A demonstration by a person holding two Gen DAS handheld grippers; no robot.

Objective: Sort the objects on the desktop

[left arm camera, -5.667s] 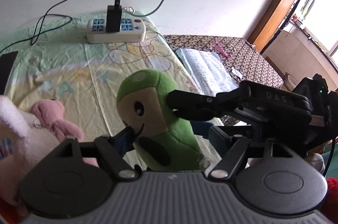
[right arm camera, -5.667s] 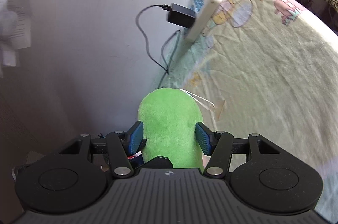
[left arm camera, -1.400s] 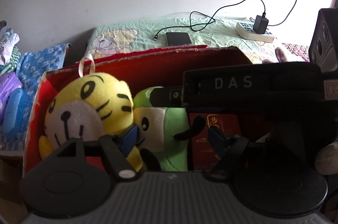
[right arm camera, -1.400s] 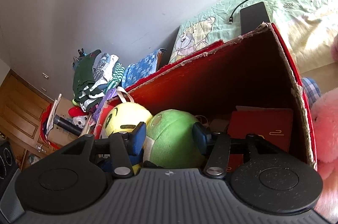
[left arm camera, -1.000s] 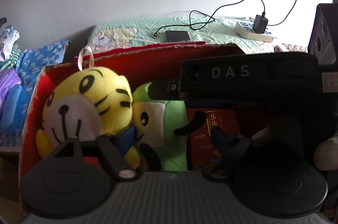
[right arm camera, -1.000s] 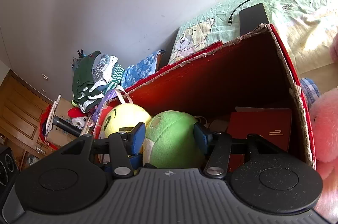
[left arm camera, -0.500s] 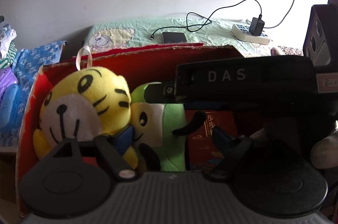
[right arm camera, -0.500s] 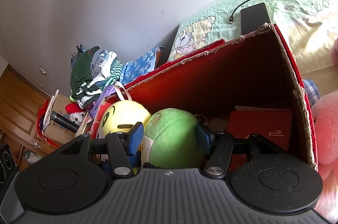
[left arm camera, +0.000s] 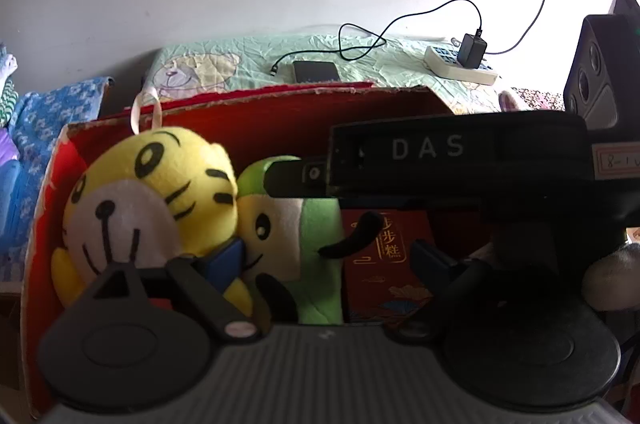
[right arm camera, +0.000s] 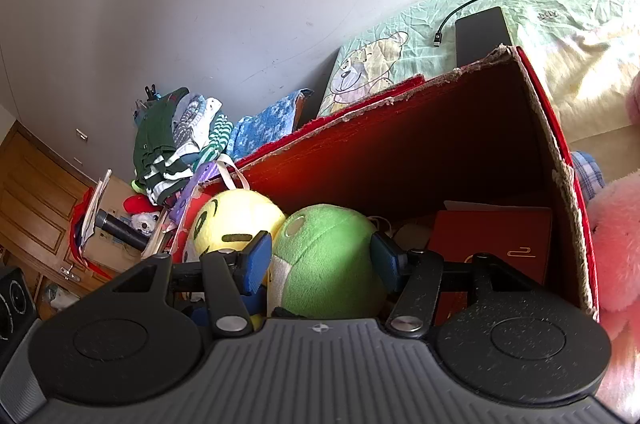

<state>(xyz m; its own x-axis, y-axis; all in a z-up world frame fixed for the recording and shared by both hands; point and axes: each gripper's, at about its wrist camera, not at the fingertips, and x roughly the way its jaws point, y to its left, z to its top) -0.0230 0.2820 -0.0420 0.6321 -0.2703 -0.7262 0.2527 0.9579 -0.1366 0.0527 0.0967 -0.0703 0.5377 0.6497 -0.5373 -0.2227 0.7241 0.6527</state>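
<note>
A green plush toy sits upright in the red cardboard box, pressed against a yellow tiger plush on its left. A red booklet stands on its right. My right gripper is shut on the green plush toy, a blue pad on each side of its head. In the left wrist view its black finger lies across the top of that head. My left gripper is open just in front of the toy's body, its left pad by the tiger's chin.
The box's far wall rises behind the toys. A phone with a cable and a power strip lie on the green sheet beyond. A pink plush is outside the box on the right, a clothes pile on the left.
The green plush was held above the sheet 5.7 s ago and now sits in the box. Over the last second both grippers barely moved; the right fingers stand slightly wider.
</note>
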